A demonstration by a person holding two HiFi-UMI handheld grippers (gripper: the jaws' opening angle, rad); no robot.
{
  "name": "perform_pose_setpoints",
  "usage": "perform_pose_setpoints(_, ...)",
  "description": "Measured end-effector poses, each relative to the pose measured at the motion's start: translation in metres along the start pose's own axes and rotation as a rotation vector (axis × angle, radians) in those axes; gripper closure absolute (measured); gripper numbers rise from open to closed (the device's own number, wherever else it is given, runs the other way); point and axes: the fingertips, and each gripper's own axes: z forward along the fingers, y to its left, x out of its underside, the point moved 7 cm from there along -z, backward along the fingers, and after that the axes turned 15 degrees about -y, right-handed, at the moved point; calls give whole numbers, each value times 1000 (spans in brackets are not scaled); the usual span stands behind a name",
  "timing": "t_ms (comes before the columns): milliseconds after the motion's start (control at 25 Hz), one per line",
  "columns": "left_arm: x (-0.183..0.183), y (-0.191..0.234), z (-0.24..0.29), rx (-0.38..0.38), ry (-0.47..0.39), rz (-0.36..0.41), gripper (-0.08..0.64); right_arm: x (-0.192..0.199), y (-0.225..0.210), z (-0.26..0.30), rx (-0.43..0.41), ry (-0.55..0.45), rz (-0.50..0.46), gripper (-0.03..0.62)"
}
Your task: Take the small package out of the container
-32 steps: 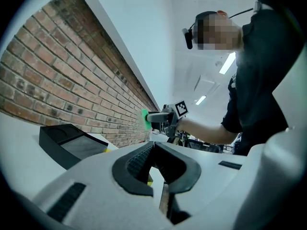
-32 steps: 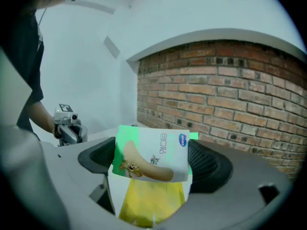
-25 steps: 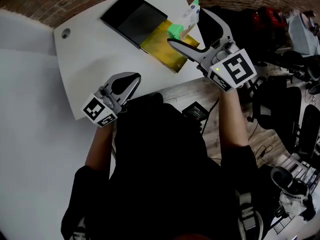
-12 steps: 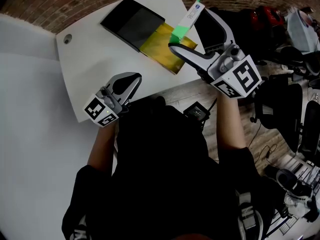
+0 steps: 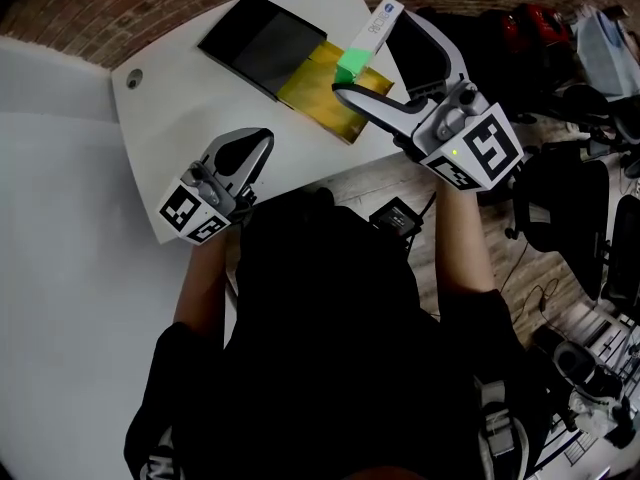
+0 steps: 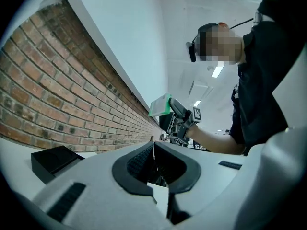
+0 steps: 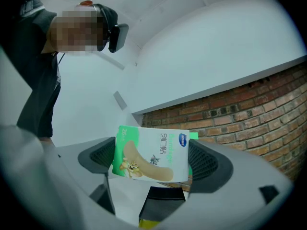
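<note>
A black short-sleeved top (image 5: 330, 328) is worn. The left gripper (image 5: 258, 141) and right gripper (image 5: 363, 56) are moulded in pale grey, with black ribbed pads (image 6: 139, 163) lining the jaws; a cube (image 5: 482, 153) of black-and-white square markers is carried on each.

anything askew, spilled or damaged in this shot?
Nothing spilled or damaged. The small package sits tilted in the right gripper, lifted clear of the container, whose gold tray lies exposed beside the black part. That fits the task.

Holds left tongs (image 5: 262, 140) shut and empty, low by the torso; stretches right arm (image 5: 465, 238) forward, right tongs (image 5: 368, 54) raised, clamping the small package (image 7: 151, 153).
</note>
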Motion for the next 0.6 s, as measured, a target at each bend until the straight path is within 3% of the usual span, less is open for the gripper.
perform_pose_setpoints(600,-31,3,7,0,-33,95,545,-3,4,-25,28,-8,20,118)
